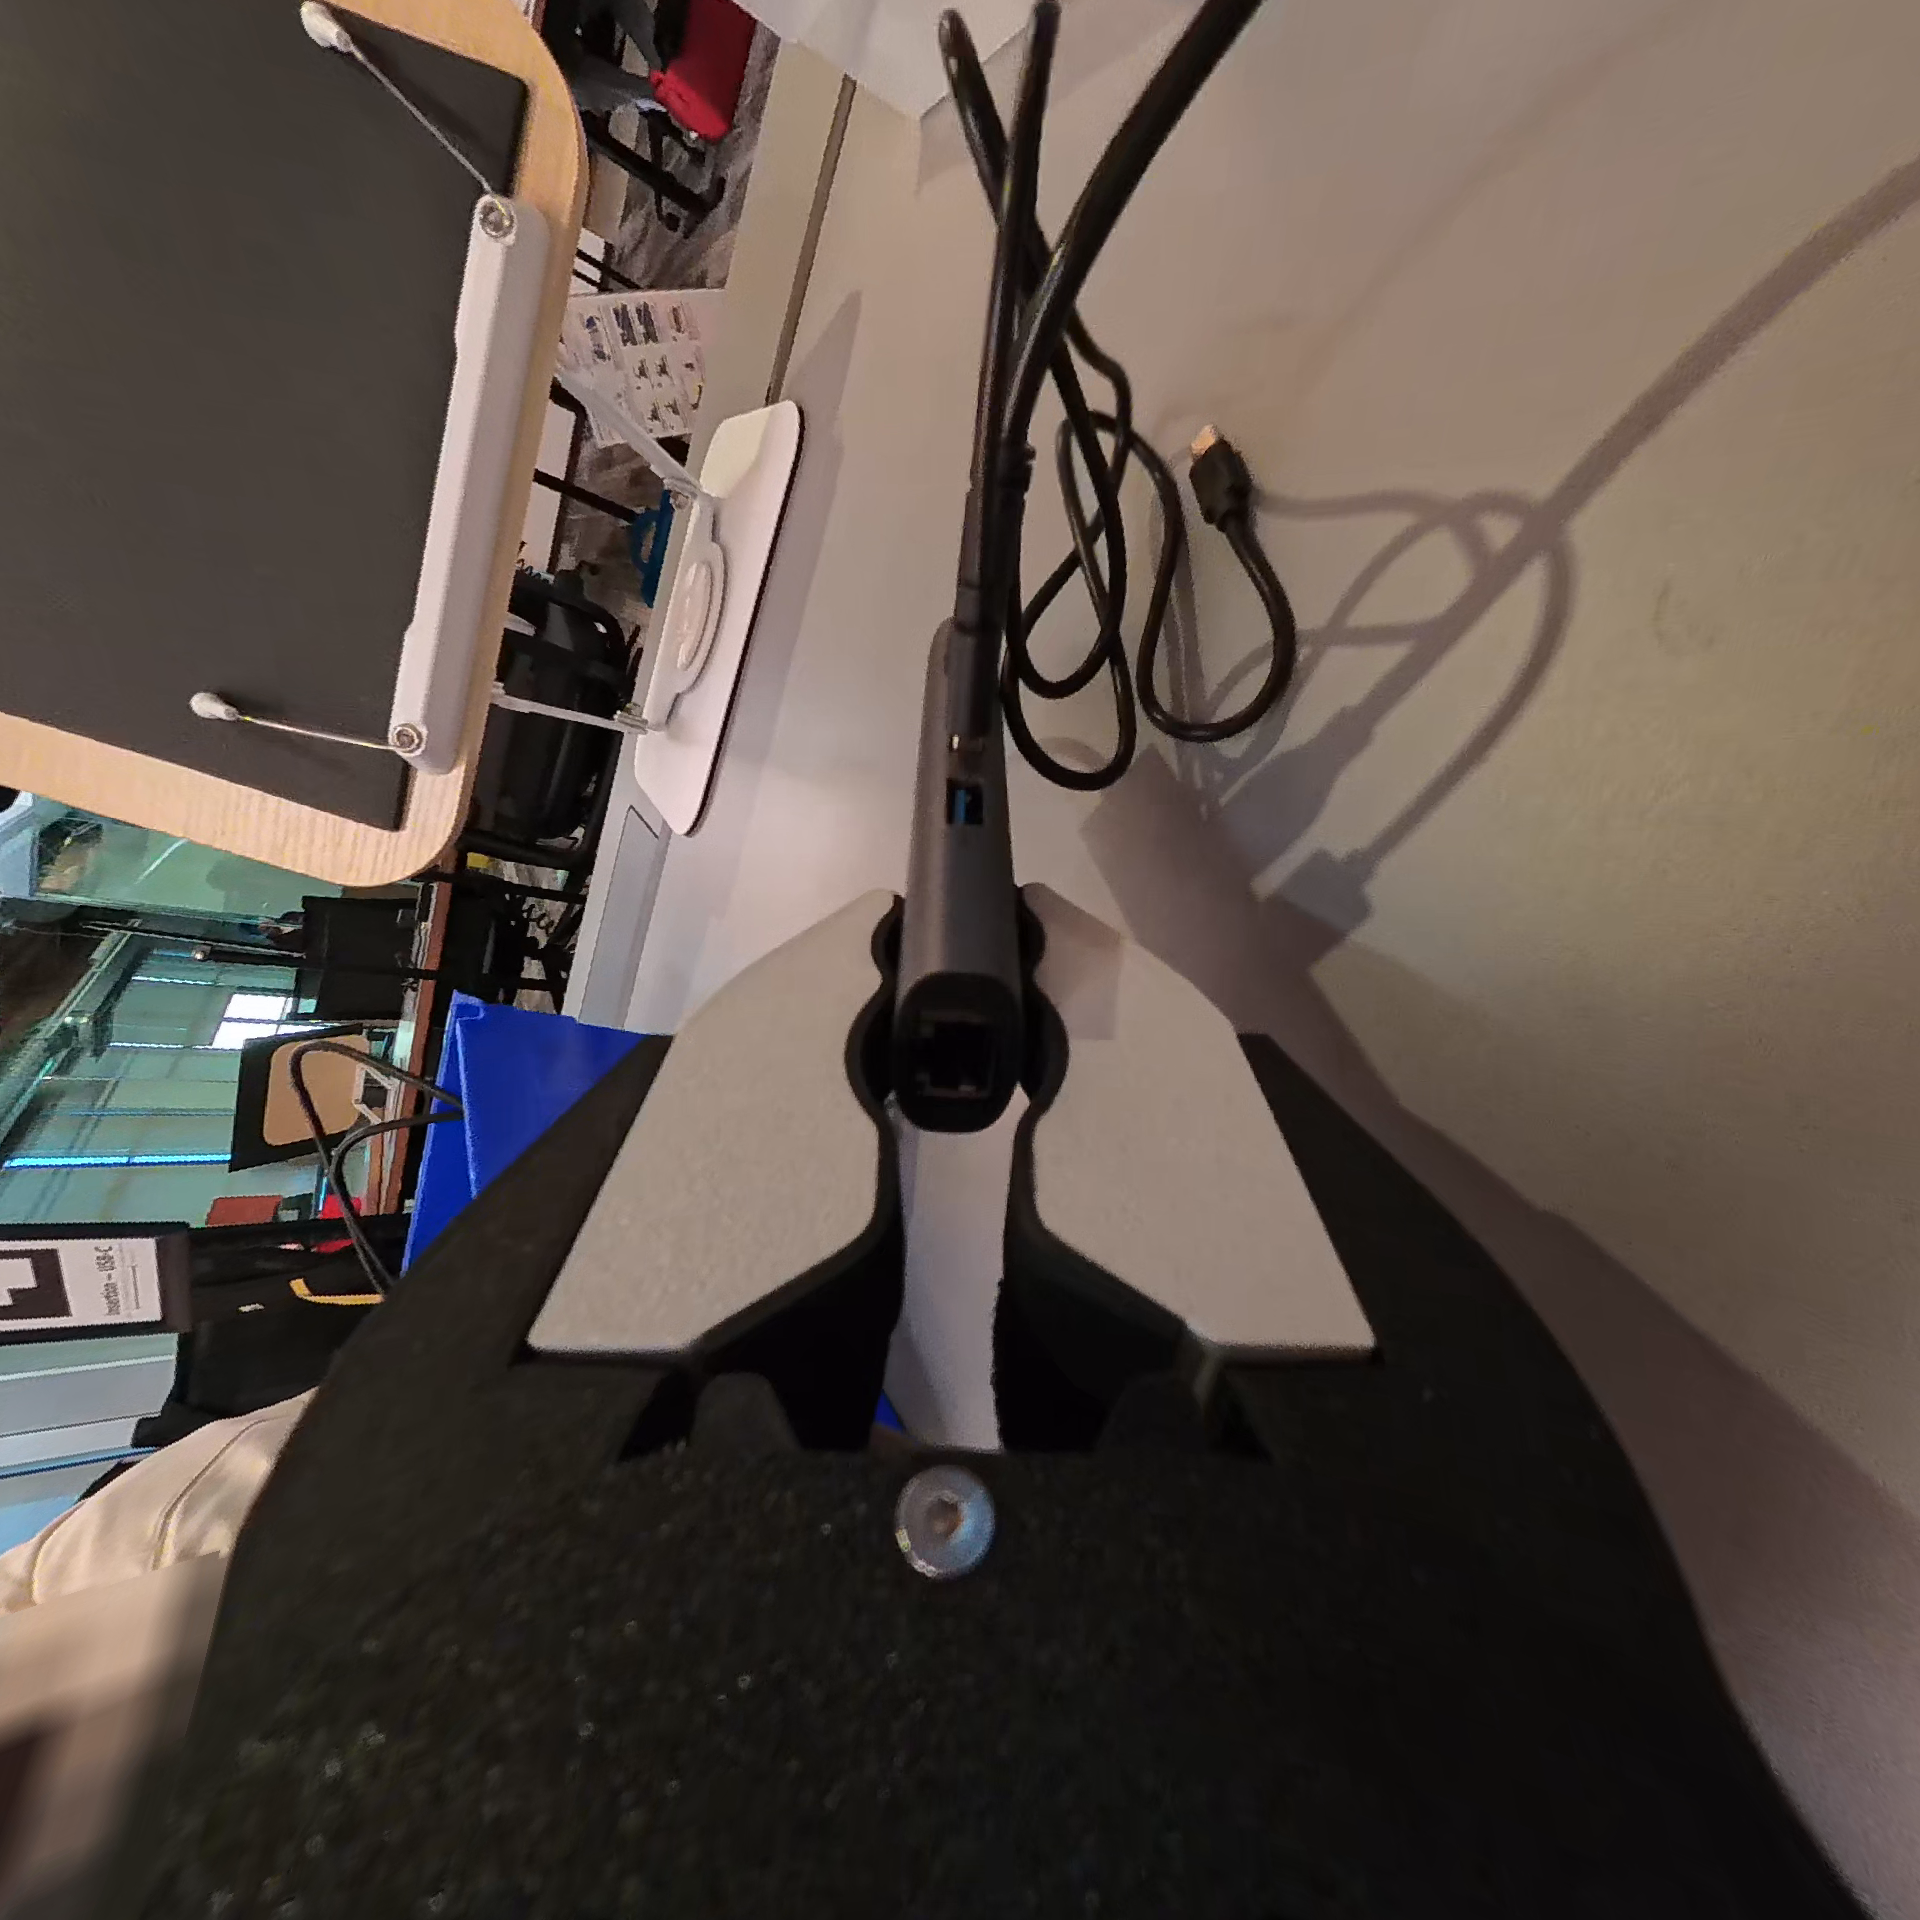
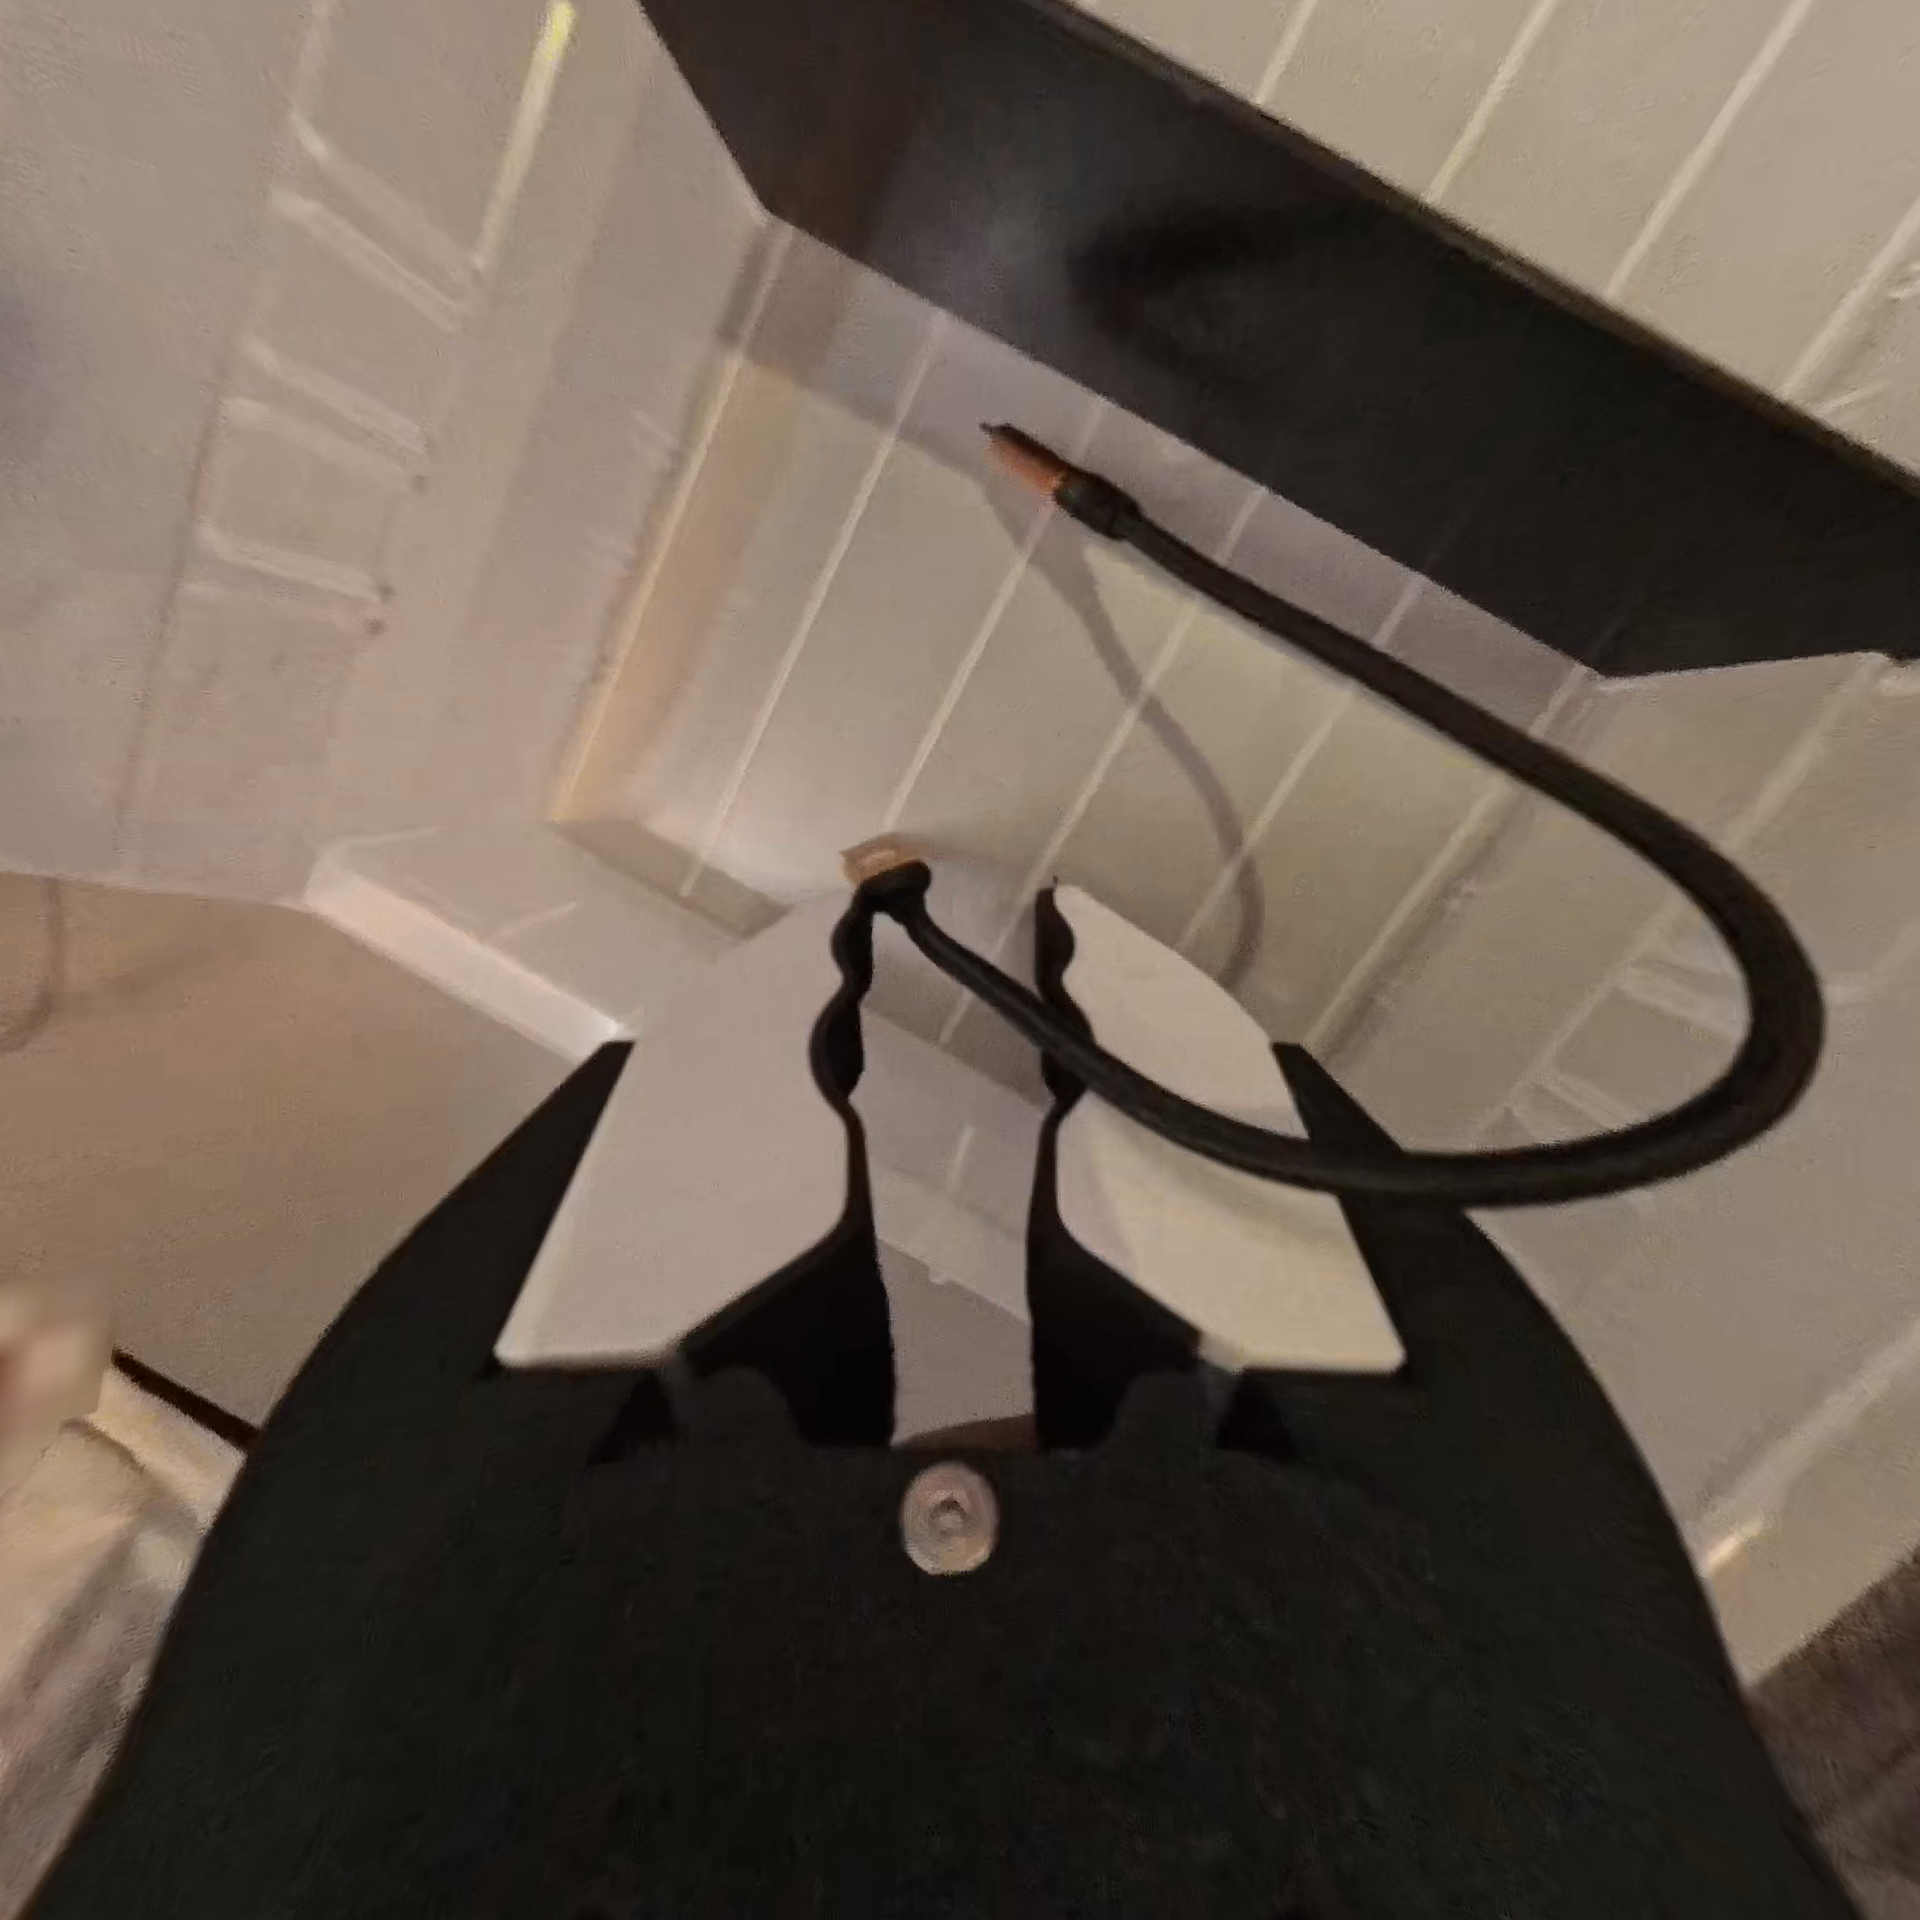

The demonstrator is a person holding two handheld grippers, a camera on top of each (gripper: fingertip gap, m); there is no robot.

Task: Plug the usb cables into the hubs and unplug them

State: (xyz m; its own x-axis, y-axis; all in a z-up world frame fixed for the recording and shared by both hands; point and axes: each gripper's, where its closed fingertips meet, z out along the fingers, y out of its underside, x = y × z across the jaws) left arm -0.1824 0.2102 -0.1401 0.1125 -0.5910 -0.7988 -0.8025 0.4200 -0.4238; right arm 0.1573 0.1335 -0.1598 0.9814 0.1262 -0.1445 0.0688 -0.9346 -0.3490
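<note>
Slim grey metal hub [image 1: 961,914] sits clamped in left hand-held gripper [image 1: 961,977].

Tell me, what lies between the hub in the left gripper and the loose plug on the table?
Left wrist view: loops of black cable lie between the hub and plug.

Grey hub [image 1: 961,914] on edge, black cables [image 1: 1091,582] looped beside.

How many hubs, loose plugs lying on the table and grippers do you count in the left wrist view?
Left gripper: 1
Grey hub, clamped in it: 1
Loose plug on the table: 1
Total: 3
</note>
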